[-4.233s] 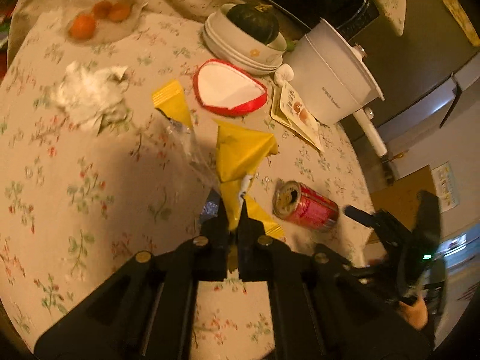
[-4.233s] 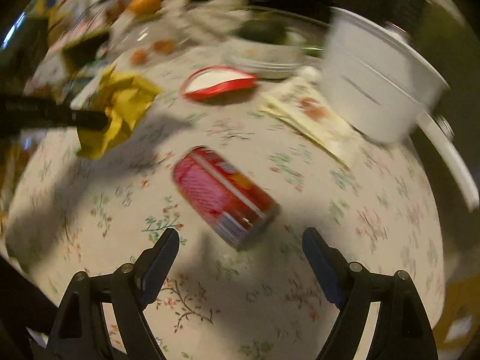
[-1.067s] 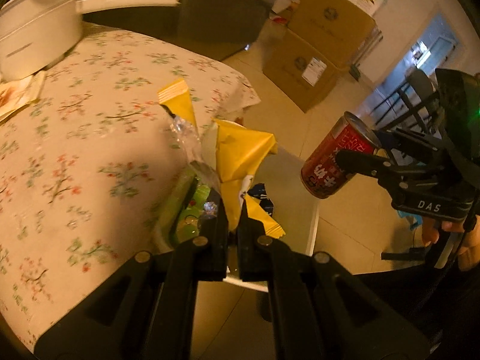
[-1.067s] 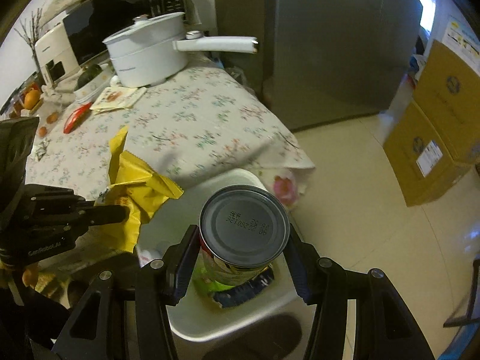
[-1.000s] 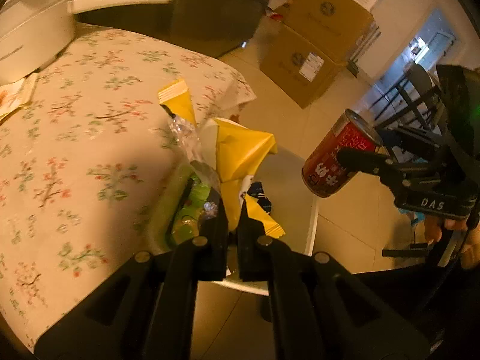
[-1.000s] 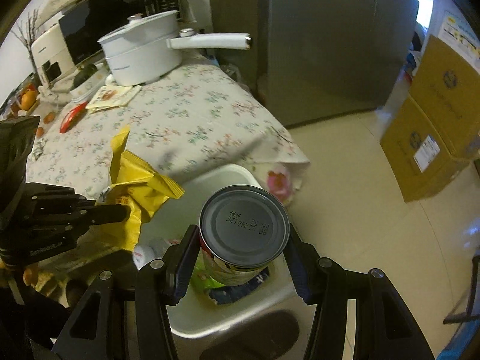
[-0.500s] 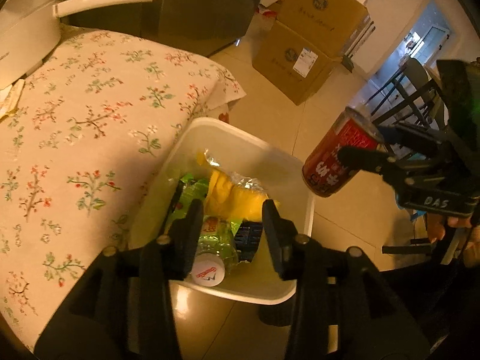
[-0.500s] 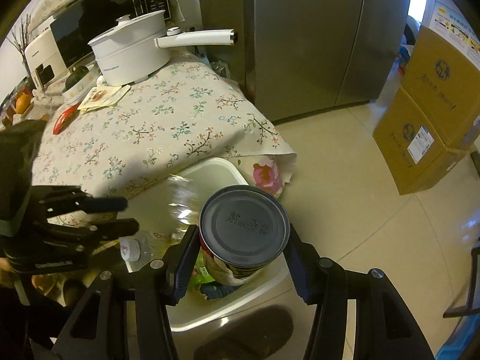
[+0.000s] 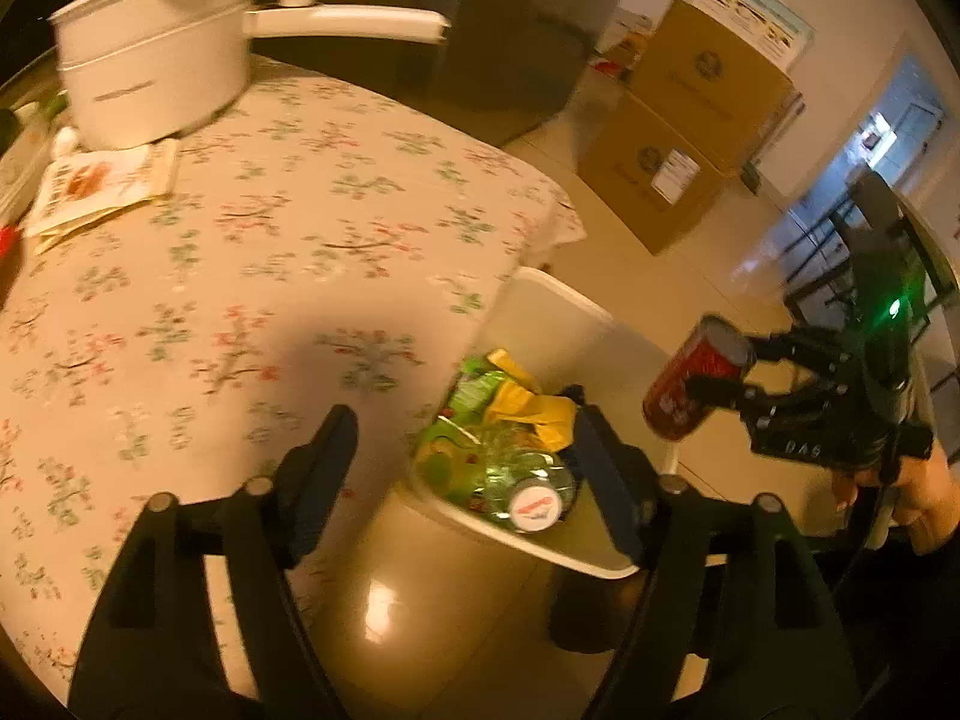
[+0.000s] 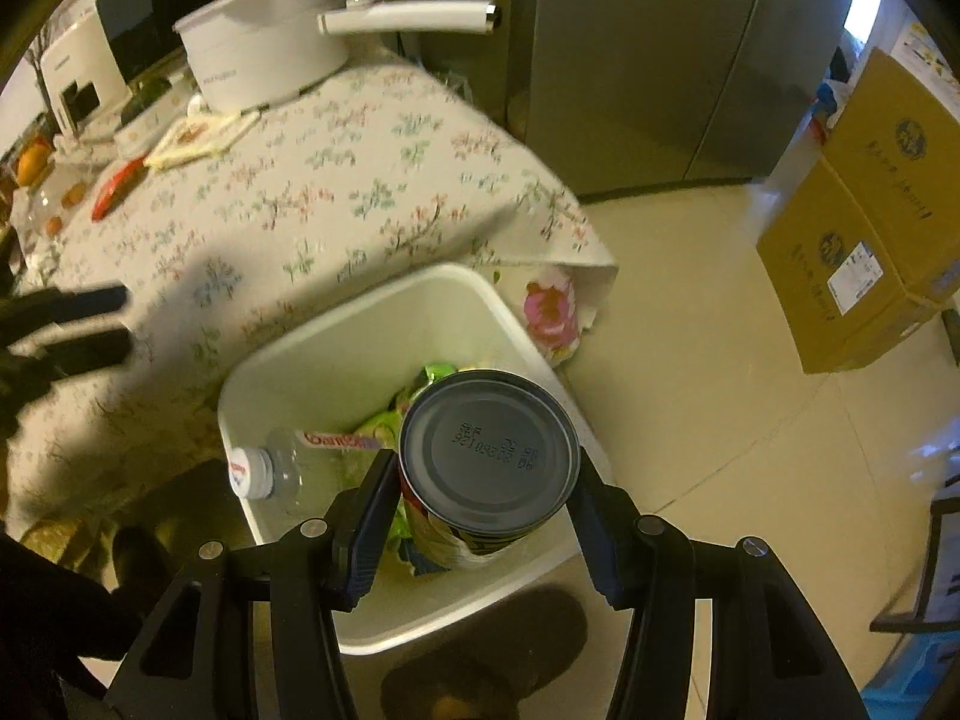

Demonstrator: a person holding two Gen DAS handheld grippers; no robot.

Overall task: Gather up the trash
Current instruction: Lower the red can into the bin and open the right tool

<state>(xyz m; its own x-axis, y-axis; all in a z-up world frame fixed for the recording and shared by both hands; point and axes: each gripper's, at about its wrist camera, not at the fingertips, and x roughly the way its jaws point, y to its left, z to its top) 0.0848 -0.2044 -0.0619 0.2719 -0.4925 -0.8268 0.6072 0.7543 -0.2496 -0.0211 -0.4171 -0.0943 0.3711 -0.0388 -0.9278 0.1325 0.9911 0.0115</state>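
A white trash bin [image 10: 360, 360] stands on the floor against the table's corner. In it lie a yellow wrapper [image 9: 534, 402], green packaging and a plastic bottle with a white cap [image 10: 264, 468]. My right gripper [image 10: 483, 498] is shut on a red drink can [image 10: 489, 456], held upright right above the bin's near side. The left wrist view shows the same can [image 9: 690, 384] tilted over the bin rim [image 9: 558, 312]. My left gripper [image 9: 462, 426] hovers over the table edge beside the bin. Its jaws are opening, with nothing between them.
A floral tablecloth [image 9: 240, 240] covers the table. A white pot with a long handle [image 9: 156, 72] and some leaflets [image 9: 96, 180] sit at its far side. Cardboard boxes [image 9: 690, 138] and a steel fridge [image 10: 630, 60] stand beyond. A shoe [image 10: 480, 678] shows below the bin.
My left jaws opened and the yellow wrapper fell into the bin. The left gripper then drew back toward the table. My right gripper sank closer over the bin with the can.
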